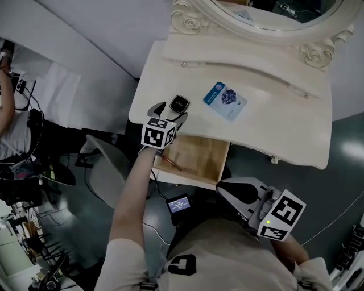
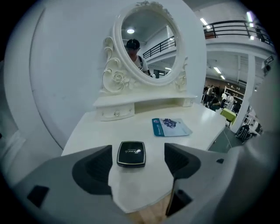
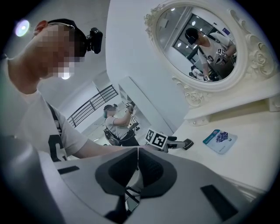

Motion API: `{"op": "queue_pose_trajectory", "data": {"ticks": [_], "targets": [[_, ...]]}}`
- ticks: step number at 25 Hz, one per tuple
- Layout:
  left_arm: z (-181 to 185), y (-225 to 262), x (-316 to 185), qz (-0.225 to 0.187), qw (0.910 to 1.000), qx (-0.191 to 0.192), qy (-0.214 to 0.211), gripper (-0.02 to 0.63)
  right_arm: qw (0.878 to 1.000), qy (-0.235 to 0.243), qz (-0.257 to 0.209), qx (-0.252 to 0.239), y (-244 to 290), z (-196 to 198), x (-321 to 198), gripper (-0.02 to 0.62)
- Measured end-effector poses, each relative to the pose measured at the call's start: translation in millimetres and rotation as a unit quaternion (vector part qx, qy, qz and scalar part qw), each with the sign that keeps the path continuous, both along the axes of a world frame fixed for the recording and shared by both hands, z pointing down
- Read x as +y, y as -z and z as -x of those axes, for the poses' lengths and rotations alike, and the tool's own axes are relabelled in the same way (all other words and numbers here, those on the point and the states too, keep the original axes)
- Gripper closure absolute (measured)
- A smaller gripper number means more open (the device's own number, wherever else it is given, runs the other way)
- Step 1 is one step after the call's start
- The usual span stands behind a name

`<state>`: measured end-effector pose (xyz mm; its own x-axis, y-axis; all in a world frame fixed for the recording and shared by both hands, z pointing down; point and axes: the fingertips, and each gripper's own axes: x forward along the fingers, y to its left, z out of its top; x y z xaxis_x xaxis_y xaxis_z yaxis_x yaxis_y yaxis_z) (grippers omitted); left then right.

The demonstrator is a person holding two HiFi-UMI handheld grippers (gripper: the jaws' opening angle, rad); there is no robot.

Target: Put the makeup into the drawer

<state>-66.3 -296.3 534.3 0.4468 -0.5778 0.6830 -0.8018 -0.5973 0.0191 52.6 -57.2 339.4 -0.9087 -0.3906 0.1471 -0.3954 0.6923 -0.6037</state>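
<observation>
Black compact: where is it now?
The compact lies on the vanity top, left front edge in the head view, between the open jaws of the left gripper, left of the blue packet, behind the open drawer.

A cream dressing table (image 1: 296,122) with a curved front edge stands against a white wall. At its back rises an oval mirror (image 1: 273,14) in a carved frame, with roses (image 1: 190,20) worked into its lower corners. Under the mirror runs a low shelf with small knobs (image 2: 116,113). A blue packet (image 1: 225,100) lies flat near the middle of the tabletop. Below the table's left end sits a grey chair (image 1: 108,170), and nearer the camera a small device (image 1: 179,203) with a lit screen trails a cable. In the right gripper view another person (image 3: 116,124) stands far back, beside a dark railing (image 3: 92,107).
</observation>
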Motion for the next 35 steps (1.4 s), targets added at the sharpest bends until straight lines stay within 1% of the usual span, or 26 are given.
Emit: {"op": "queue_pose_trajectory", "data": {"ticks": [5,13,18,24,31,35], "targets": [[0.3,-28.7,-19.3,0.028,0.9993,-0.026,0.003,0.214,1.0,-0.006,0.013,0.009,-8.9,-8.6,-2.0,0.568],[-0.9,-56.6,-32.6,0.047,0.9976,-0.051,0.008,0.215,0.999,-0.019,0.023,0.016,-17.0,-19.2,-7.4,0.568],[0.2,-64.9,-33.3,0.058,0.9975,-0.036,0.017,0.216,0.999,-0.023,0.022,0.023,-16.7,-20.8,-6.3,0.568],[0.5,-65.5,-30.9,0.057,0.998,-0.015,0.024,0.223,0.999,-0.027,0.027,0.026,-17.2,-16.0,-0.8,0.568],[1.6,-63.4,-31.1,0.061,0.9975,-0.018,0.032,0.232,0.999,-0.031,0.02,0.031,-7.3,-4.0,10.7,0.568],[2.2,-61.7,-30.7,0.066,0.9972,-0.02,0.029,0.232,0.998,-0.042,0.019,0.036,-6.4,-3.2,17.1,0.568]]}}
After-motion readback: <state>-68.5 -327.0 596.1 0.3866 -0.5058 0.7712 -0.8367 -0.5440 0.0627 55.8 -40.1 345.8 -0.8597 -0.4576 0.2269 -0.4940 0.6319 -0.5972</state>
